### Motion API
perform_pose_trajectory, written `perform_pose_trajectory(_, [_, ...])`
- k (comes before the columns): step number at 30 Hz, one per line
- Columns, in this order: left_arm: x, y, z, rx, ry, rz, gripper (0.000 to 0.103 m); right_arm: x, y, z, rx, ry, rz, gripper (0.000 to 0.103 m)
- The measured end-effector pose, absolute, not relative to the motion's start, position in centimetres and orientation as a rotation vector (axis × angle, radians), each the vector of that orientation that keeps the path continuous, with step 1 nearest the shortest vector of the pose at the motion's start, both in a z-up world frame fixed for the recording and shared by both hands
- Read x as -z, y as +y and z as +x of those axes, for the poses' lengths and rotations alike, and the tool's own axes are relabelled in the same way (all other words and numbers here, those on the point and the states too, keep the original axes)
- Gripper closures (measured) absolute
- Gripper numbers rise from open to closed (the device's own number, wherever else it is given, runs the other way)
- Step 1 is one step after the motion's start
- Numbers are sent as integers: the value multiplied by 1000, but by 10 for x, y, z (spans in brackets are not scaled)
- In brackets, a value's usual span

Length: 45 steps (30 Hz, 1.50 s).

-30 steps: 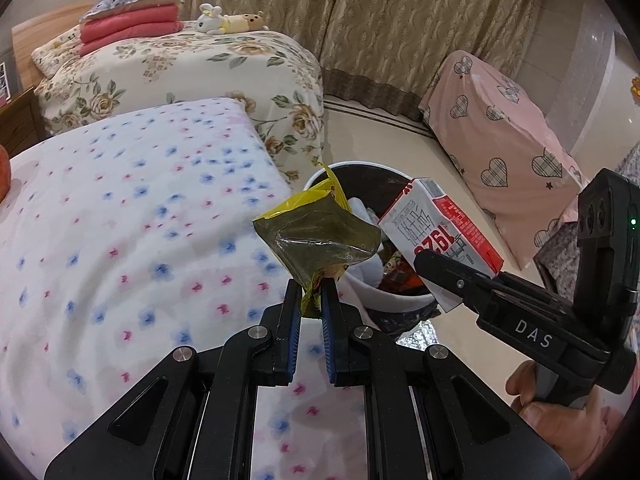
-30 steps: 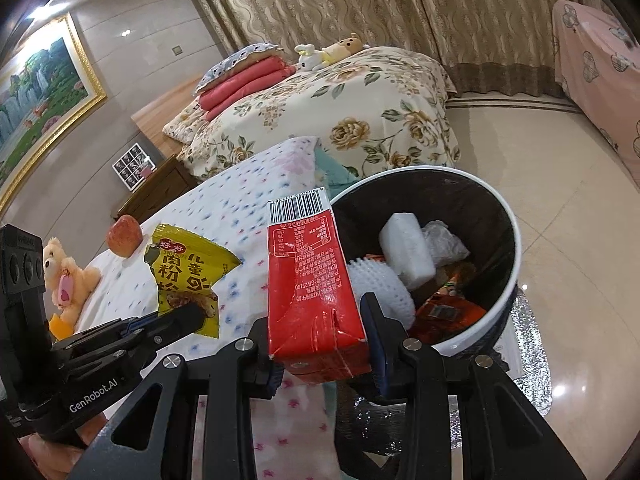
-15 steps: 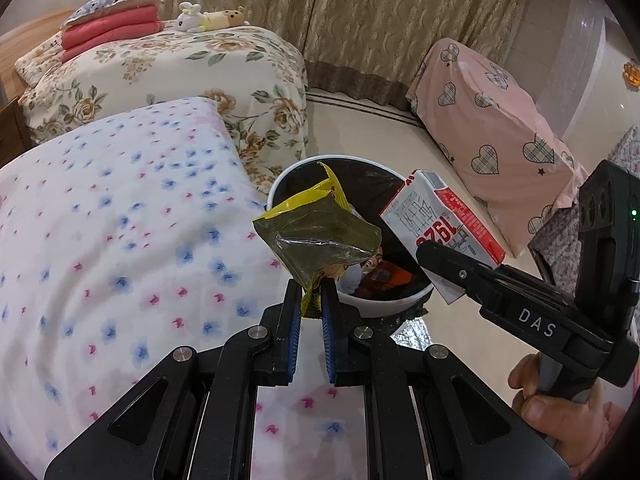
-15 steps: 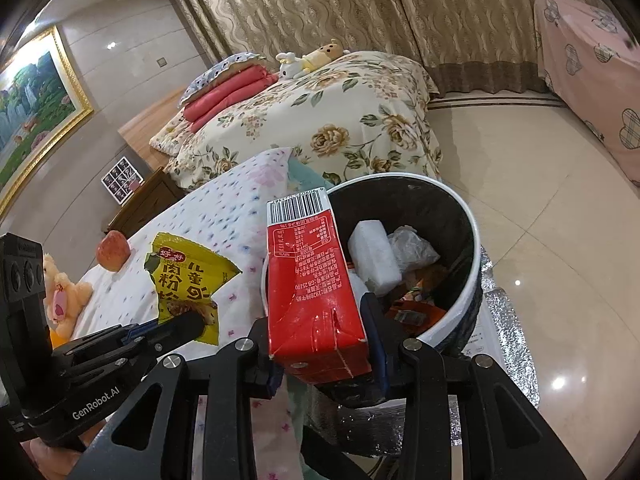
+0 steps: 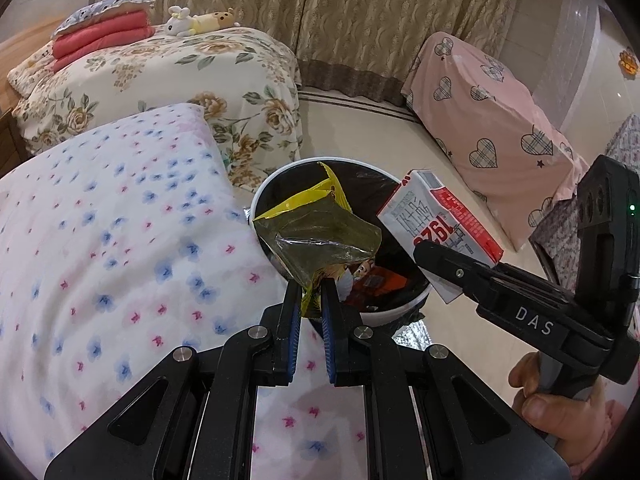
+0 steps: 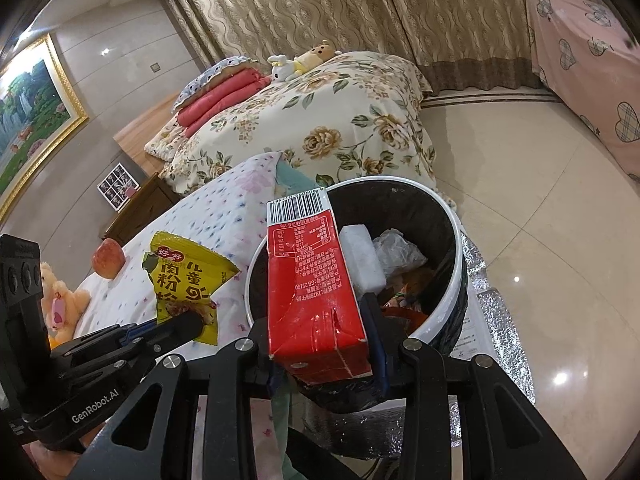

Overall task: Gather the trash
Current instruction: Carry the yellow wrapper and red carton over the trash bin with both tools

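Observation:
My left gripper (image 5: pixel 310 292) is shut on the bottom corner of a crumpled yellow snack wrapper (image 5: pixel 320 232), held over the near left rim of the white trash bin (image 5: pixel 280 174). My right gripper (image 6: pixel 322 320) is shut on a red and white drink carton (image 6: pixel 312 280), upright over the bin's near rim (image 6: pixel 456 236). The carton (image 5: pixel 440 220) also shows in the left wrist view above the bin's right side, gripped by the right gripper (image 5: pixel 428 252). The wrapper (image 6: pixel 184 280) and left gripper (image 6: pixel 192 322) appear at the left in the right wrist view. The black-lined bin holds several pieces of trash.
A bed with a white flowered cover (image 5: pixel 100 240) lies left of the bin, with an apple (image 6: pixel 107 258) and a teddy bear (image 6: pixel 60 300) on it. A second floral bed (image 6: pixel 320 120) stands behind. A pink heart-print covered piece (image 5: pixel 488 120) stands right. A silver mat (image 6: pixel 492 320) lies under the bin.
Both grippers have drifted with their loads toward the bin; the wrapper and carton now sit more directly over its opening. Both grips are unchanged.

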State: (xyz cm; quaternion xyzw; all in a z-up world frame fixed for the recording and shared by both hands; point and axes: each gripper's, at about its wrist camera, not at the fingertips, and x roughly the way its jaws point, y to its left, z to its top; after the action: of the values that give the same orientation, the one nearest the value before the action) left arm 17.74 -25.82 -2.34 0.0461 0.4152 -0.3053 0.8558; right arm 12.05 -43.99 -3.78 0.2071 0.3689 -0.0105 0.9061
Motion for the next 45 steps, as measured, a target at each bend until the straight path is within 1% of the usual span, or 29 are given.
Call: perform_pose_trajectory(45, [28, -300, 201, 636, 877, 163, 94, 41, -463, 146, 40, 778, 419, 68])
